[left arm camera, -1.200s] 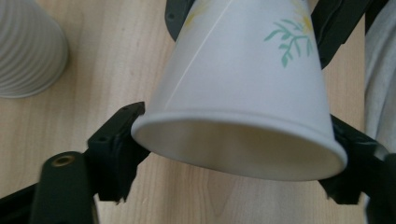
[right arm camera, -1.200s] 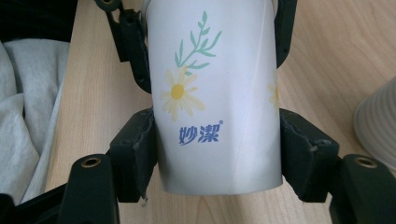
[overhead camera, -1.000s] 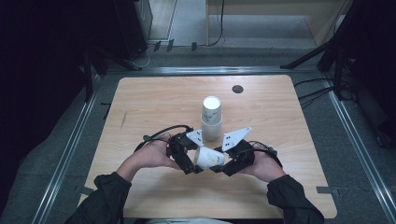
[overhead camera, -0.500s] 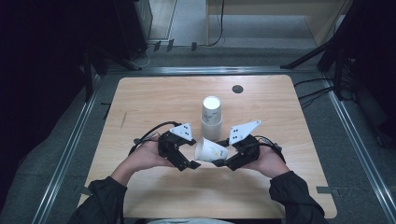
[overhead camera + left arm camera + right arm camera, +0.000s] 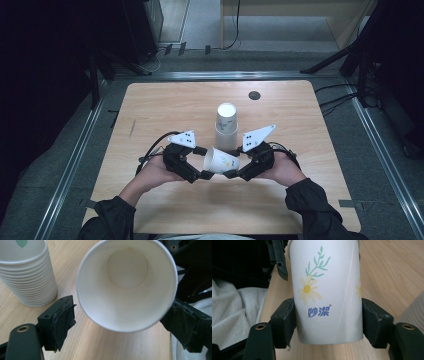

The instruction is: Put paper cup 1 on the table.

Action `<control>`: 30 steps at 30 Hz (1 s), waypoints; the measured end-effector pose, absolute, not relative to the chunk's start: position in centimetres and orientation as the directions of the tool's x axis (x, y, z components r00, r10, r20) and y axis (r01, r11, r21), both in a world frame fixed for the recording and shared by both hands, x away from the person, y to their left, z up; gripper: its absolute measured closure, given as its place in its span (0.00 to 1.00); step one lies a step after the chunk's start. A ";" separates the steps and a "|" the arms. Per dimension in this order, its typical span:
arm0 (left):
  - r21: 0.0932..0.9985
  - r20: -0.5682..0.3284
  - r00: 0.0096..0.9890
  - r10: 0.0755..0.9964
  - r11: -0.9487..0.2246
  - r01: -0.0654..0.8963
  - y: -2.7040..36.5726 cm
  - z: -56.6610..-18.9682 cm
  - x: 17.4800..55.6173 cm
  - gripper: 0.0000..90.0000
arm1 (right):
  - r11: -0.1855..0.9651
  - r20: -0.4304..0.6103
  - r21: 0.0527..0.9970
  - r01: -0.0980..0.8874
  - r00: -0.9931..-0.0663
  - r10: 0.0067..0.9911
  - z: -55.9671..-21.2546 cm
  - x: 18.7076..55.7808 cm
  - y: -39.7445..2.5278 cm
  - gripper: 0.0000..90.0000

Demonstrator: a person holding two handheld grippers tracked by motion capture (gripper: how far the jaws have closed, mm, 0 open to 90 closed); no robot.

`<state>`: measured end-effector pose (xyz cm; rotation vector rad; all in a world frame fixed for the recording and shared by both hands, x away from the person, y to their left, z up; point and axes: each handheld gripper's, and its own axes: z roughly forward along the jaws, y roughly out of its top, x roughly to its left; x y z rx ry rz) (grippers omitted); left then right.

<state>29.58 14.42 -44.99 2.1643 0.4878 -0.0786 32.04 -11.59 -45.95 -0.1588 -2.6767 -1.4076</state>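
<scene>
White cup [image 5: 327, 290] reads "妙潔".

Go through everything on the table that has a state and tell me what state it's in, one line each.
Single paper cup: empty, on its side above the table, mouth toward the left claw.
Cup stack: nested, upside down on the table.
Right claw: shut on the single paper cup near its base.
Left claw: open, jaws either side of the cup's rim with a gap.

Cup stack [image 5: 27, 272]: top is cut off by the picture edge.
Paper cup [image 5: 327, 290]: rim is cut off; its far side is hidden.
</scene>
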 end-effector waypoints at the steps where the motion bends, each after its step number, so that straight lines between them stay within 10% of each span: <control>1: 0.769 -0.236 0.917 0.321 -0.516 0.378 14.4 -45.0 29.5 0.15 | 0.564 0.154 0.812 0.149 -0.987 0.038 -45.9 32.0 -11.4 0.38; 30: 0.747 -0.197 0.910 0.364 -0.545 0.380 14.9 -43.1 29.5 0.27 | 0.591 0.168 0.789 0.168 -0.984 0.054 -46.2 32.2 -10.4 0.27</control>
